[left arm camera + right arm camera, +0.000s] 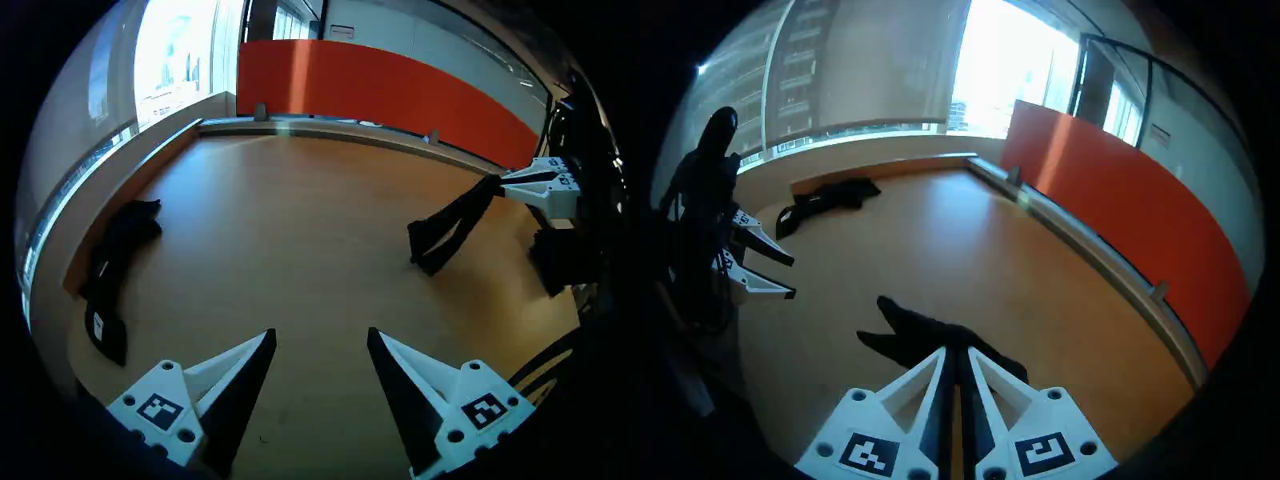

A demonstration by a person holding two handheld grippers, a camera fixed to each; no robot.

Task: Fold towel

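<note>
**Clerk:** Towels, count and position?

**Inspector:** One dark towel (912,328) in work. It is on the near right part of the tabletop (304,224), as the left gripper view has it. One end is held up; the rest trails down in a bunched strip to the wood.

**Clerk:** Held by what?

**Inspector:** The right hand-held gripper (958,352). Its fingers are pressed together, with the towel's edge pinched between them. In the left gripper view the cloth hangs off those same tips.

**Clerk:** The other one?

**Inspector:** The left hand-held gripper (322,332) has its fingers spread wide, with nothing between them. It is over bare wood, well apart from the towel. A person's dark arm (704,200) is behind it in the right gripper view.

**Clerk:** Other cloth?

**Inspector:** One more dark cloth (112,264). It lies crumpled along the far left edge of the tabletop, against a raised wooden ledge (172,132), well apart from the towel and both grippers. I cannot tell whether it is also a towel.

**Clerk:** Surroundings?

**Inspector:** One orange panel (376,88) stands along the back edge of the tabletop. Bright windows (1000,64) are behind the ledge. The wood between the towel and the second cloth is bare. There is a dark shape near the right gripper at the tabletop's right edge, too dim to identify.
</note>
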